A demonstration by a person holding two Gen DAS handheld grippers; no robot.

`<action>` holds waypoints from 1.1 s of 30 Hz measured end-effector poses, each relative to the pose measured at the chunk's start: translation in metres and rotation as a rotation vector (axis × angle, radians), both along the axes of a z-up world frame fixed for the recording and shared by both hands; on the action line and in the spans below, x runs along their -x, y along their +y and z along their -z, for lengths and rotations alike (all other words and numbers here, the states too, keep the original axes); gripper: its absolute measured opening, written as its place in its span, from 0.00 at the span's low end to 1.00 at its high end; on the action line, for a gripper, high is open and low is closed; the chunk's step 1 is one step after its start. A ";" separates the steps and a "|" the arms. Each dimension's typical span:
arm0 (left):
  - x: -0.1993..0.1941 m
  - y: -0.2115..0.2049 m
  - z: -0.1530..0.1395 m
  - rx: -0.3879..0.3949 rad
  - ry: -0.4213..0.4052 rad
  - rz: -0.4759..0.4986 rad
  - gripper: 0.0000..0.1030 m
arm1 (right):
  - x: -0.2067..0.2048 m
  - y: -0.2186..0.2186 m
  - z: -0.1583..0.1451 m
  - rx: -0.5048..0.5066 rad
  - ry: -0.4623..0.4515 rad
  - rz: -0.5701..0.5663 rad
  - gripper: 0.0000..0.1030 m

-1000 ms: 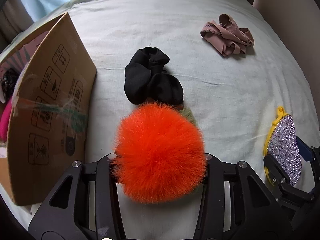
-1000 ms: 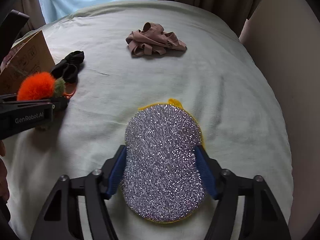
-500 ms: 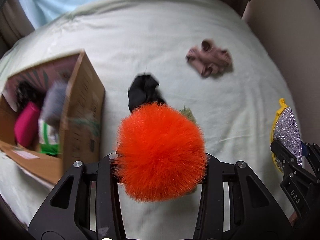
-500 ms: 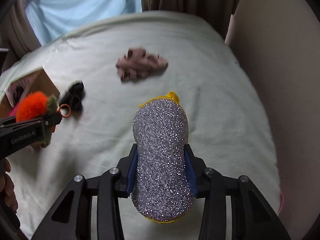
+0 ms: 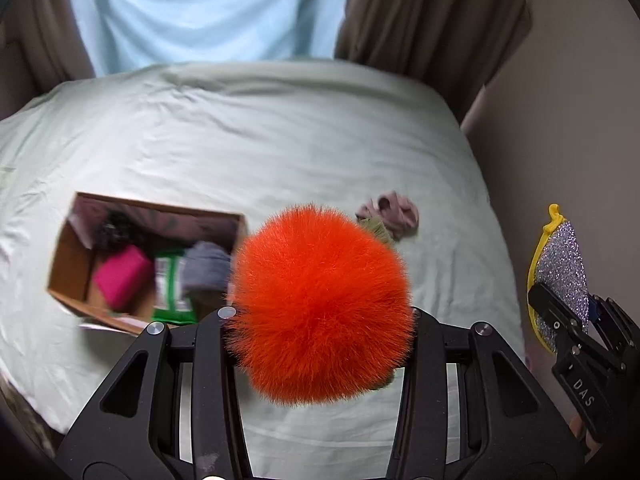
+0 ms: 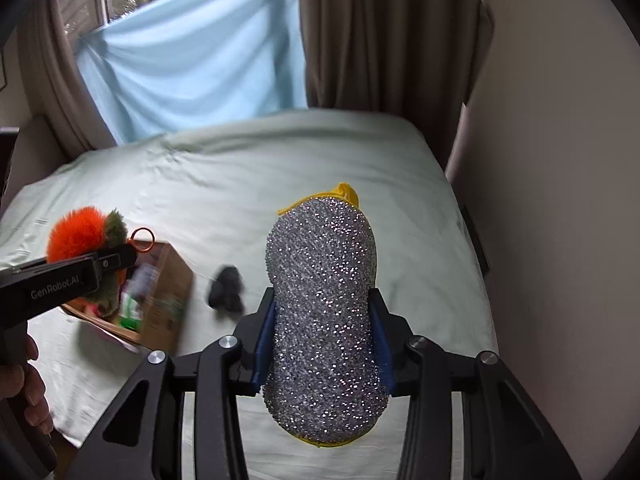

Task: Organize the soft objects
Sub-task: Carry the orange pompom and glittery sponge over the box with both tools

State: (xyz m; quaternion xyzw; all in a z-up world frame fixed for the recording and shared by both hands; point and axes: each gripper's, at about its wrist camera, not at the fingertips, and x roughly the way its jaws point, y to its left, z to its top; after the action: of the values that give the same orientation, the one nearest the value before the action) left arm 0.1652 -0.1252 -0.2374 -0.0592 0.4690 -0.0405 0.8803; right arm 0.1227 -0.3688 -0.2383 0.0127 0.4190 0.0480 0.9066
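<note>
Pompom (image 5: 320,304) clamped in my left hand-held gripper (image 5: 320,316) | sponge (image 6: 324,320) gripped in right hand-held gripper (image 6: 324,348), jaws just closed | both above bed (image 5: 248,140) | next: drop into box (image 5: 236,228).

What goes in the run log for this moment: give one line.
left gripper: fluffy orange pom-pom | right gripper: glittery silver sponge | cardboard box: open

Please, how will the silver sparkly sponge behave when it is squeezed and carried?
The silver sponge looks soft: it narrows where the right tool clamps it. It is probably light, since it stands out unsupported without drooping. Its rough glittery surface should resist slipping.
</note>
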 end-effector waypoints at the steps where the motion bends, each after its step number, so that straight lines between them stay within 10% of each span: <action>1: 0.002 0.008 -0.008 0.000 -0.008 -0.005 0.36 | 0.001 0.007 -0.013 -0.003 -0.014 -0.005 0.38; 18: 0.000 0.192 -0.079 0.018 -0.066 -0.029 0.36 | -0.004 0.179 -0.086 -0.171 0.008 -0.020 0.38; 33: -0.023 0.325 -0.018 0.018 0.055 -0.005 0.36 | -0.042 0.292 -0.032 -0.268 0.198 0.048 0.38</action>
State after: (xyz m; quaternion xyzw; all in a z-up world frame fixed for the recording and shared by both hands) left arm 0.1879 0.1998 -0.2198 -0.0693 0.4923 -0.0407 0.8667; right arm 0.1648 -0.0766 -0.2062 0.1484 0.4958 0.0804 0.8519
